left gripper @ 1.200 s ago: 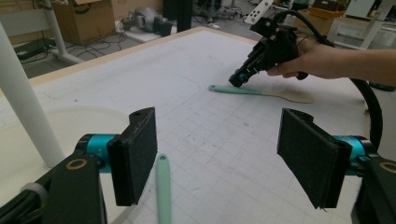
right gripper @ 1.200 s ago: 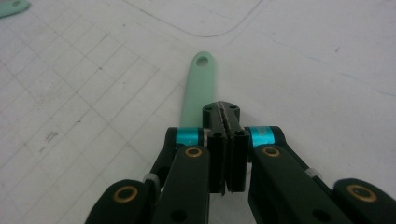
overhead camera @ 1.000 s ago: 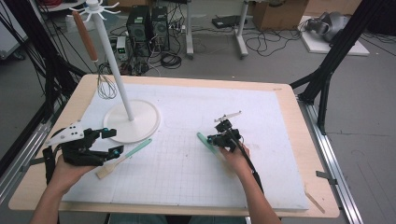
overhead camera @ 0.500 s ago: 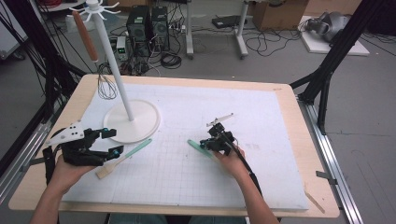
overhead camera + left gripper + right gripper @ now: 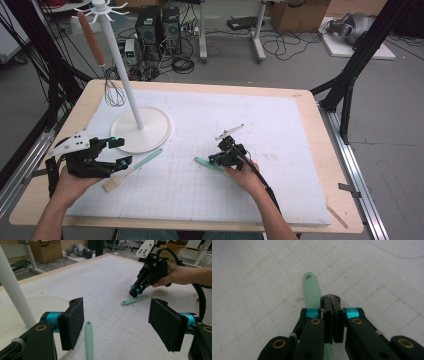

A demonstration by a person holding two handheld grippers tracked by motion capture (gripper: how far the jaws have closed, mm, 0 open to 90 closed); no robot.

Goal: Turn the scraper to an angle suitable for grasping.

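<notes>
Two mint-green utensils are seen on the white mat (image 5: 280, 165). Near the left, the left gripper (image 5: 120, 152) is held wide open around the spatula (image 5: 132, 169), whose handle lies between its pads (image 5: 73, 322) untouched. Near the middle, the right gripper (image 5: 214, 161) is pressed fully shut above the spoon (image 5: 207, 164); whether contact is made cannot be told. Farther left, the white rack (image 5: 142, 131) stands, a whisk (image 5: 114, 92) hung on it.

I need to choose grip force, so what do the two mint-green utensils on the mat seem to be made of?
The spoon under the right gripper looks like matte mint silicone or soft plastic with a pale, wood-like bowl. The spatula by the left gripper shows a similar matte green handle and a light wood-coloured blade; neither is certain.
</notes>
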